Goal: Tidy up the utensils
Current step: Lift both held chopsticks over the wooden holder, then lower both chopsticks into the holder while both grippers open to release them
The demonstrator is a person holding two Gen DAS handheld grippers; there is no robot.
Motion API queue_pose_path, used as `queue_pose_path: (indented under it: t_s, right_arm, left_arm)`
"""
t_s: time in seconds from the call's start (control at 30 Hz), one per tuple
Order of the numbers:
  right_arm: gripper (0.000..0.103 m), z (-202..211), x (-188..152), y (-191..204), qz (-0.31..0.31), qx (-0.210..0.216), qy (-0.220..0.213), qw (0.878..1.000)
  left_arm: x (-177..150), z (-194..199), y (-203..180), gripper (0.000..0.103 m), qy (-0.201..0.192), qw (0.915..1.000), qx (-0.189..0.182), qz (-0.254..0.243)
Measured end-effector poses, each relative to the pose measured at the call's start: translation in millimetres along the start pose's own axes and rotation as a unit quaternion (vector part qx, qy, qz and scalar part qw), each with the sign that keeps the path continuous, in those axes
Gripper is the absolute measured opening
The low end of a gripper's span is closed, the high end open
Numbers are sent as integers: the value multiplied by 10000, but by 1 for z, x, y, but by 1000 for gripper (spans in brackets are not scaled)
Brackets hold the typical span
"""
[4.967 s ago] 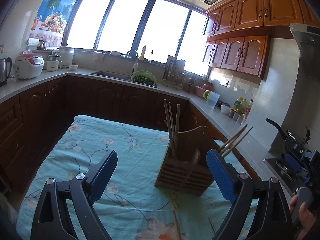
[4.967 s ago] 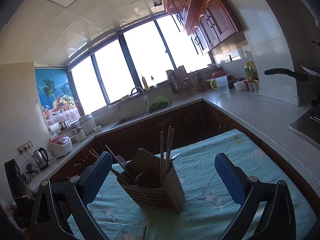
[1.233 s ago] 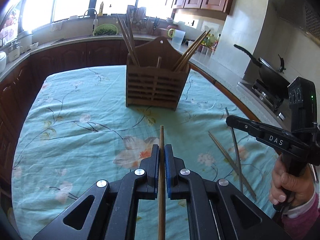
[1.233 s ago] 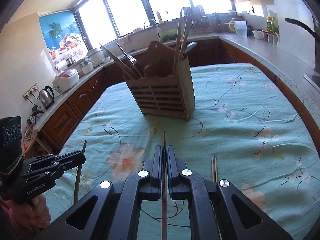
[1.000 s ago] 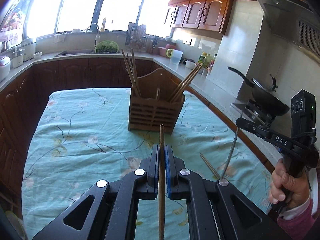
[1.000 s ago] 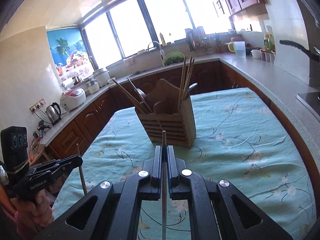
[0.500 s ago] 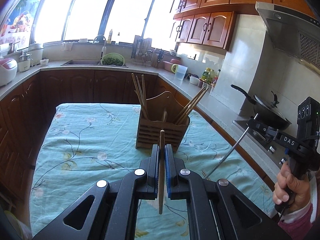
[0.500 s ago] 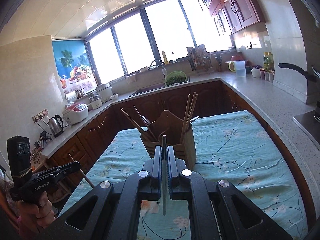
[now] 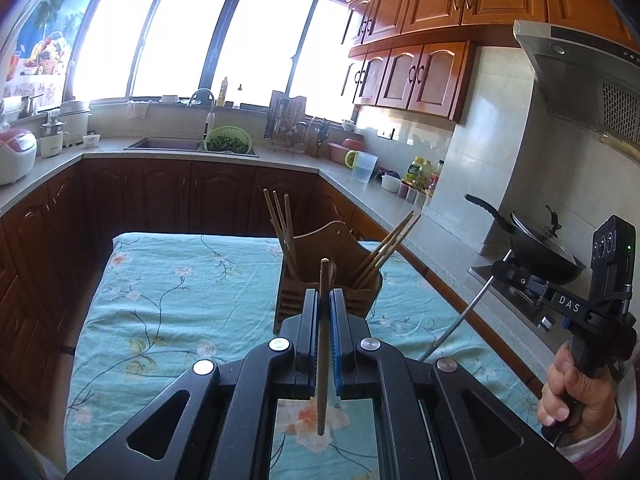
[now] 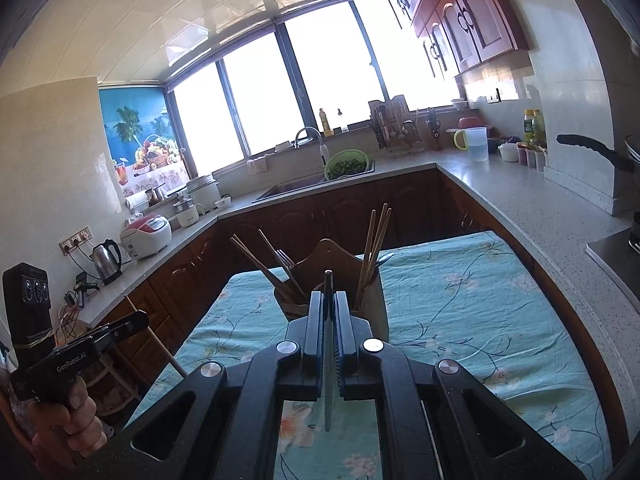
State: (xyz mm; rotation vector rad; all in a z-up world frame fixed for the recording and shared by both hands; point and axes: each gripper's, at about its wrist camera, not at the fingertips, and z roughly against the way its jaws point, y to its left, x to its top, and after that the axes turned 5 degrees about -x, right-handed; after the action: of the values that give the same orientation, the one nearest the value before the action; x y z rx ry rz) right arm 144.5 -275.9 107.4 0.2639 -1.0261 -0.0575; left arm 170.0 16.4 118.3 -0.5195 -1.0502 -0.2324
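Note:
My left gripper (image 9: 323,298) is shut on a brown wooden chopstick (image 9: 322,344) that stands nearly upright between the blue pads. My right gripper (image 10: 328,300) is shut on a thin grey metal chopstick (image 10: 328,400). Both are held in the air above the floral tablecloth (image 9: 180,300). Just beyond the fingertips stands the slatted wooden utensil holder (image 9: 330,244) (image 10: 332,258), with several chopsticks and a fork leaning in it. The left wrist view shows the right gripper (image 9: 498,269) off to the right. The right wrist view shows the left gripper (image 10: 140,319) off to the left.
Stone counters with dark cabinets run round the table on three sides. A black wok (image 9: 538,250) sits on the stove at the right. A kettle (image 10: 106,258) and rice cooker (image 10: 146,236) stand on the left counter, a green colander (image 10: 346,164) by the sink.
Five seconds ago both grippers were open and empty; now each is shut on a chopstick. Over the last second both have risen off the cloth and tilted up, with the holder now just behind the fingertips.

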Motion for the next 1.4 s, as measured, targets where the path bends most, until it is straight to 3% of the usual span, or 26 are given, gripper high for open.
queue_pose_path:
  t_s: [0.5, 0.7, 1.07, 1.27, 1.4]
  right_arm:
    - [4, -44, 77, 7, 110, -281, -701, 9971]
    - [4, -76, 92, 10, 141, -431, -807, 9957]
    - [5, -120, 50, 2, 115, -493, -406, 9979]
    - [4, -134, 32, -7, -20, -482, -105, 9988]
    - [4, -142, 24, -10, -79, -498, 60, 9987]
  left_arm:
    - [75, -62, -3, 4, -943, 9953, 112, -196]
    - [78, -112, 2, 4, -1203, 9920, 308, -242]
    - [25, -194, 18, 4, -837, 9955, 412, -151]
    - [11, -213, 35, 4, -505, 9978, 429, 59]
    - [15, -214, 42, 4, -482, 9977, 449, 137]
